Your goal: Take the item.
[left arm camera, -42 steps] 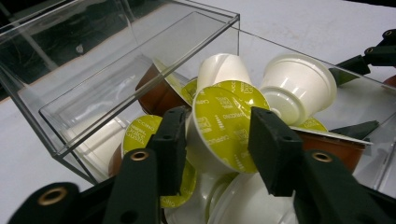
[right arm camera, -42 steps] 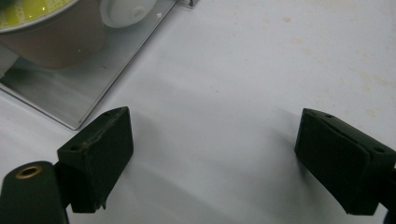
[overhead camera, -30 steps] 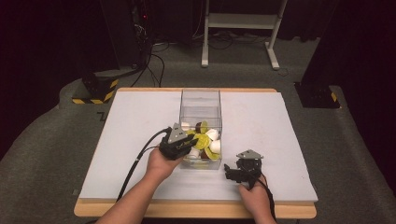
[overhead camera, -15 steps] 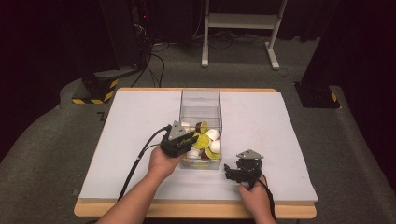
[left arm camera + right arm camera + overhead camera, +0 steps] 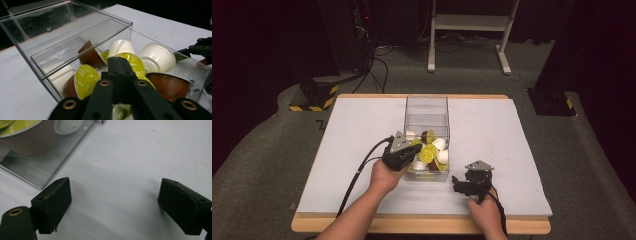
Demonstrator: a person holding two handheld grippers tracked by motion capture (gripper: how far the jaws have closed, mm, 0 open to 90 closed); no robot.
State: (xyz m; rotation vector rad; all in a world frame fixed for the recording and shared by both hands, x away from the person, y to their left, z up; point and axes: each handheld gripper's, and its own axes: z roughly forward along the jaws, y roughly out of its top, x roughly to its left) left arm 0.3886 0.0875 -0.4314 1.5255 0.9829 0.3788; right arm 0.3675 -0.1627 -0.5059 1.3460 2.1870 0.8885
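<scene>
Clear plastic box [image 5: 426,117] sits mid-table, full of coffee pods [image 5: 428,152] at its near end. The left gripper [image 5: 119,75] reaches in among them, its jaws just closing tight together, nothing clearly between. The right gripper [image 5: 115,202] waits right of the box, jaws wide apart, probably ready to help.

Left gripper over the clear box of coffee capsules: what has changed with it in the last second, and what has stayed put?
The left gripper has just been closing its jaws; now they meet, pinching the edge of a green-lidded capsule in the clear box. Its hand barely shifted. The right gripper stayed open on the table beside the box, and the other capsules lie as before.
</scene>
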